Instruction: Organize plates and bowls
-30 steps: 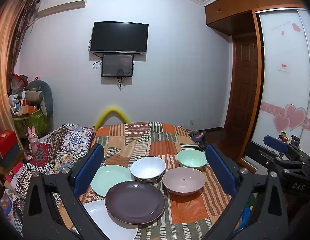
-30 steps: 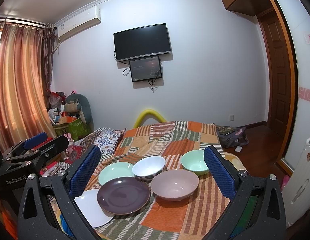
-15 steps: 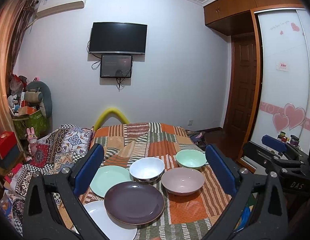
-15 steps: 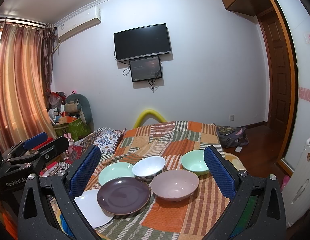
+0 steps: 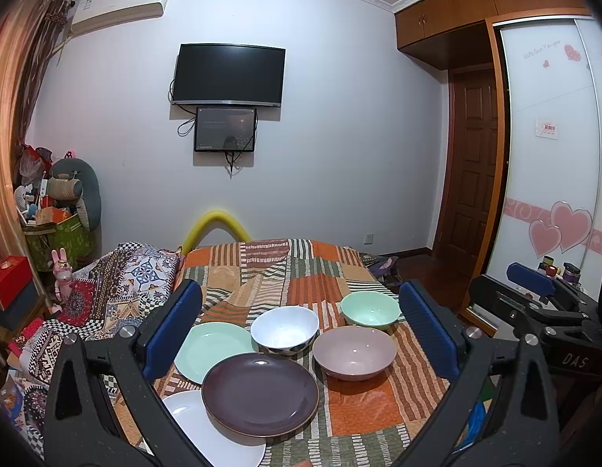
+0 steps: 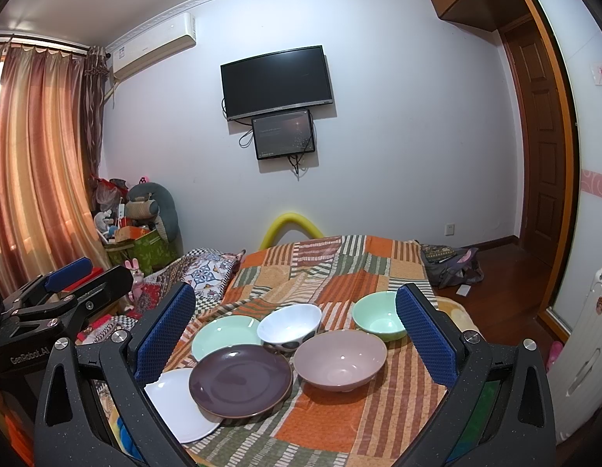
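Six pieces of crockery sit mouth-up on a patchwork bedspread (image 5: 363, 408), and being round, none has a long axis. Both claws hang above the near edge, spread wide and holding nothing.

Seen from the left claw (image 5: 299, 327), the purple plate (image 5: 260, 394) lies just below the midpoint between its blue pads (image 5: 172, 329), overlapping the white plate (image 5: 207, 434), which sits nearest and towards the left finger. The green plate (image 5: 213, 344) lies beyond them, partly behind the left pad. The white bowl (image 5: 284, 329) stands ahead between the fingers, touching or nearly touching the green plate. The pink bowl (image 5: 353, 351) sits towards the right finger, and the green bowl (image 5: 370, 310) lies farther out, just inside the right pad. The plates block one another: the purple one covers part of the white one's rim.

The right claw (image 6: 295, 334) frames the same group, with the pink bowl closest to its centre. In the left view, its body carries the letters "DAS"; in the right view, the left claw's body reads "GenRobot.AI".

Beyond the bed stand a wall television (image 5: 229, 74) with a smaller screen (image 5: 225, 129) under it, an air conditioner (image 5: 118, 7), a yellow foam arch (image 5: 215, 223), curtains (image 6: 32, 163), and a wardrobe door (image 5: 553, 155) with pink hearts and script too small to read.
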Action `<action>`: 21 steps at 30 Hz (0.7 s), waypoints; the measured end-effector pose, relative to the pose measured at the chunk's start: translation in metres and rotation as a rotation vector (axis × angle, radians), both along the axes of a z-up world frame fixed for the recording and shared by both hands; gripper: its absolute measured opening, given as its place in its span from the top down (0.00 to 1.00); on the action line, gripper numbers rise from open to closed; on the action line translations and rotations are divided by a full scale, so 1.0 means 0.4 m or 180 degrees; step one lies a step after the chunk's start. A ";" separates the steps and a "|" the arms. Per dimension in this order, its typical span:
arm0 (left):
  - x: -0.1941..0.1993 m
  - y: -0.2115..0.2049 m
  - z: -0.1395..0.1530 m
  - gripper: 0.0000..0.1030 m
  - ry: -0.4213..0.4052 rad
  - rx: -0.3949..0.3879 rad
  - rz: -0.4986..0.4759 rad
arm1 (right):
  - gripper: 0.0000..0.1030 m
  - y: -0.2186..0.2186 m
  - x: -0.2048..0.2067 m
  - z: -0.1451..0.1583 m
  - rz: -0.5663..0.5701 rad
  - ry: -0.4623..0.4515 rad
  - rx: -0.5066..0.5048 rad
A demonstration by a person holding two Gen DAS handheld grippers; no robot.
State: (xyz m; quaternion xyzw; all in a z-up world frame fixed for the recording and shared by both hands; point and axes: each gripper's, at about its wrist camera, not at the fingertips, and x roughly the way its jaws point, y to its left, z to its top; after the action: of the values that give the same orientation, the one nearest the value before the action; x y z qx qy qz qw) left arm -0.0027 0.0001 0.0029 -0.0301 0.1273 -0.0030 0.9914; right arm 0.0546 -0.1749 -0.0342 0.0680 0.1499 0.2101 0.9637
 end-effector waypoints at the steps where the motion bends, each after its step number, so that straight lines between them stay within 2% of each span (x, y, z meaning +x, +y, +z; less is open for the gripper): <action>1: 0.000 -0.001 0.001 0.00 0.0000 -0.0001 -0.0001 | 0.00 0.000 0.000 0.000 -0.0001 0.0000 0.0000; 21: 0.009 0.002 -0.009 0.00 0.0039 -0.0015 -0.0016 | 0.00 0.009 0.003 -0.003 0.0008 0.0050 0.0015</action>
State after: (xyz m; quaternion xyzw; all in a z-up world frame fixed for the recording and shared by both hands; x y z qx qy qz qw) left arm 0.0008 0.0010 -0.0009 -0.0321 0.1335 -0.0056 0.9905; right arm 0.0556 -0.1714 -0.0353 0.0718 0.1570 0.2111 0.9621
